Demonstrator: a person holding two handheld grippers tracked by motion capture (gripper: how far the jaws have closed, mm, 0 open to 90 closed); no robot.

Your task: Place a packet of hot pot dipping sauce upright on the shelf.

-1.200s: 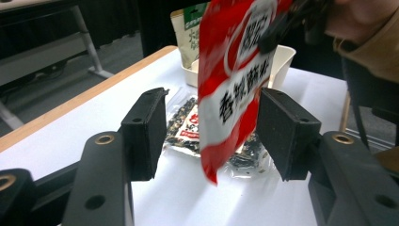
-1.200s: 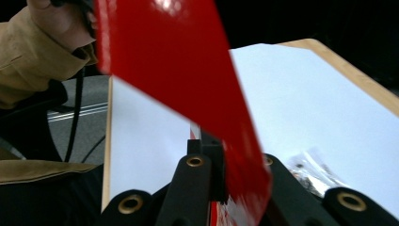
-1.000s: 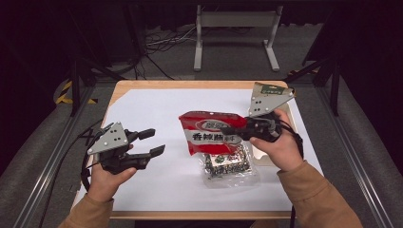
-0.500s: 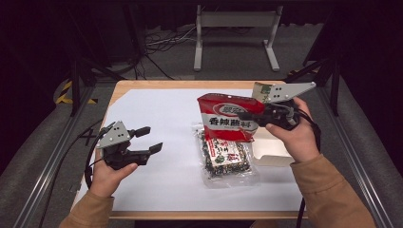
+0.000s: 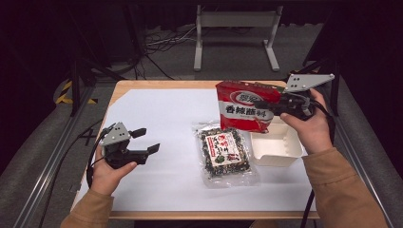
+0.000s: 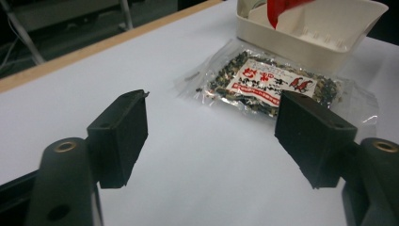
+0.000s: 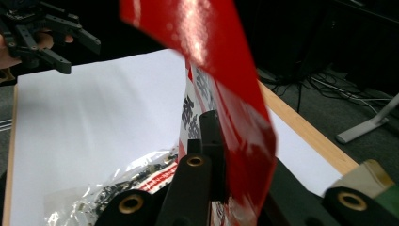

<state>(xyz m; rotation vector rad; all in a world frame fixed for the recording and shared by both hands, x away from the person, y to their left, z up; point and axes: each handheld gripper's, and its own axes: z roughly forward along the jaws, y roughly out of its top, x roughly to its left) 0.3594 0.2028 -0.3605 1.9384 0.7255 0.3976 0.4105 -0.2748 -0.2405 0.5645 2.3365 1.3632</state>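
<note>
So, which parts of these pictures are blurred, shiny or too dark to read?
High view: the floor beyond the table is nearly black. Right gripper view: the red packet is close, blurred, with glare on its top. Left gripper view: the clear packet shows small highlights, and the white tray behind is soft.

The right gripper is clamping a red seasoning packet above the white tray, while the left gripper, jaws just opening, is hovering empty.
</note>
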